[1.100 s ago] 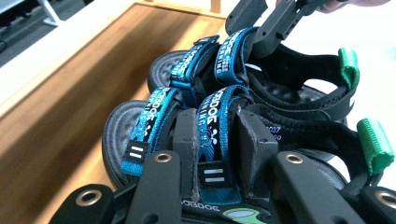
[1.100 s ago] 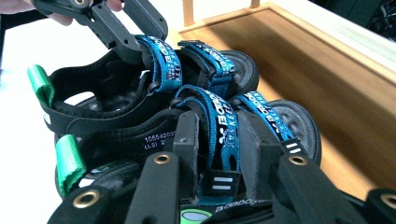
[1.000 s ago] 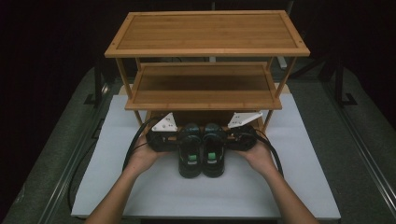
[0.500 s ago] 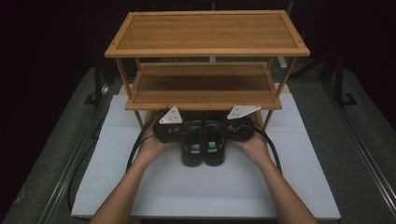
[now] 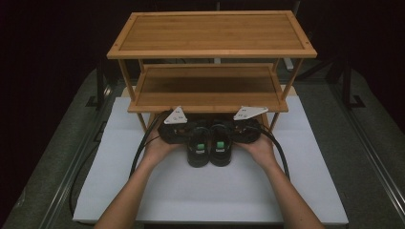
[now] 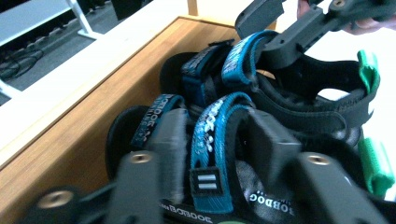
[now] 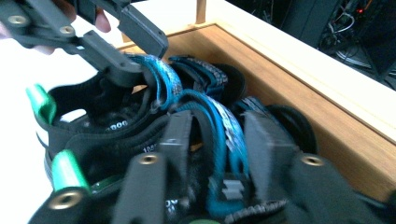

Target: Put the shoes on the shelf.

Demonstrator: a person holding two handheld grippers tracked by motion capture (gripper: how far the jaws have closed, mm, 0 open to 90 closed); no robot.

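Sliding a pair of black-and-blue sandals toes-first onto the lowest level of the bamboo shoe rack (image 5: pixel 210 36), one sandal per gripper so both travel together and stay side by side. Left sandal (image 5: pixel 197 149) and right sandal (image 5: pixel 221 148) touching each other, toes already under the middle shelf (image 5: pixel 208 86), heels with green pull tabs (image 6: pixel 373 161) sticking out toward the near side over the white mat (image 5: pixel 191 191). Left gripper (image 6: pixel 212 140) straddling the blue strap (image 6: pixel 210 154) of the left sandal, jaws just been opening, strap between them but pads now apart from it, so released rather than clamped. Right gripper (image 7: pixel 212 140) same on the right sandal's strap (image 7: pixel 224 140), jaws also just been opening, loose around it. Gripping by the straps makes sense: highest, narrowest part, easy to pinch while the soles stay flat. Grippers coming in from the left and right sides, keeping hands clear of the shelf edge above. Bottom board (image 6: pixel 70 135) visible beside the toes, sandals resting on it at the far end. Judged near done: pair parked, maybe a small push farther in left.
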